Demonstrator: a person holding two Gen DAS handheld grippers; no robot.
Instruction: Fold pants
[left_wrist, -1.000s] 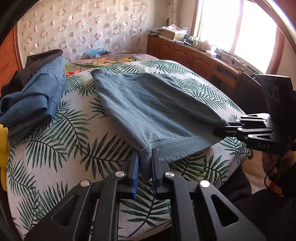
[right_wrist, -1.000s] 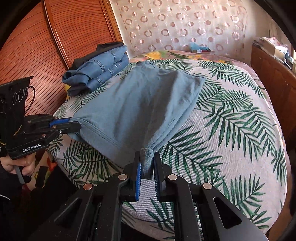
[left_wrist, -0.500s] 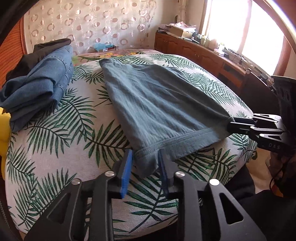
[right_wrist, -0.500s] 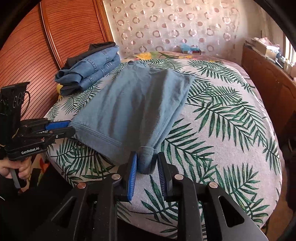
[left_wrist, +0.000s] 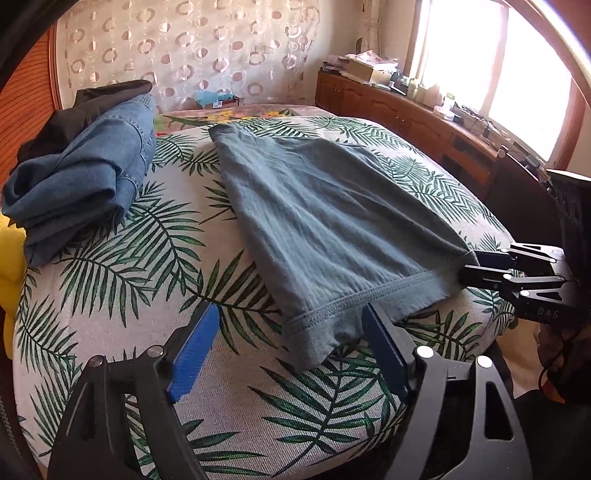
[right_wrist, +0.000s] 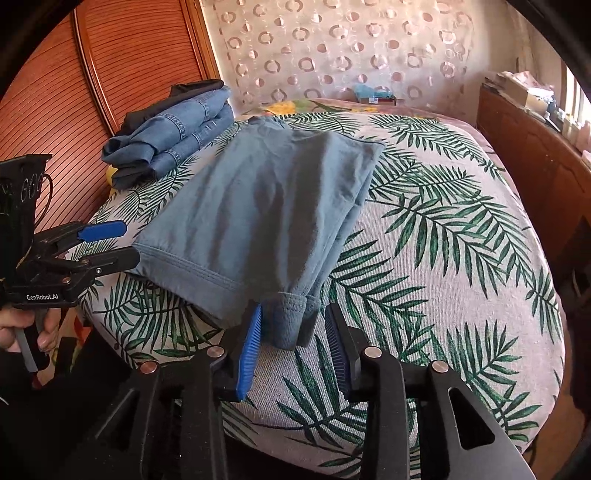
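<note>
Lying flat on a bed covered with a grey sheet printed with green palm fronds (left_wrist: 122, 266): a folded pair of grey-blue knit pants (left_wrist: 325, 221), the stitched waistband at the near edge of the mattress, the far end reaching toward the headboard side.

Hovering at the near left corner of that waistband: the left gripper (left_wrist: 291, 332), black with blue rubber pads, jaws opening and already spread wide. Hanging loose between the pads, touching neither: the corner of cloth.

Hovering at the opposite corner: the right gripper (right_wrist: 295, 332), same black frame and blue ribbed pads, jaws opening, though narrower than the other pair. Drooping over the mattress edge between its fingers: a bunched fold of waistband, close to the left pad; actual contact hard to tell.

Gripping the left tool's handle at the lower left of the right wrist view: a person's hand (right_wrist: 22, 328).

Stacked beside the pants, well apart from them, toward the ribbed wooden headboard (right_wrist: 122, 66): folded blue denim jeans (left_wrist: 85, 177) with a dark garment (left_wrist: 92, 103) underneath. Peeking in at the left edge: something yellow (left_wrist: 9, 254).

Running along the window side of the room: a low brown wooden cabinet (left_wrist: 402, 110), top cluttered with small items. Hanging behind the bed: a sheer curtain with circle patterns (left_wrist: 192, 48).
</note>
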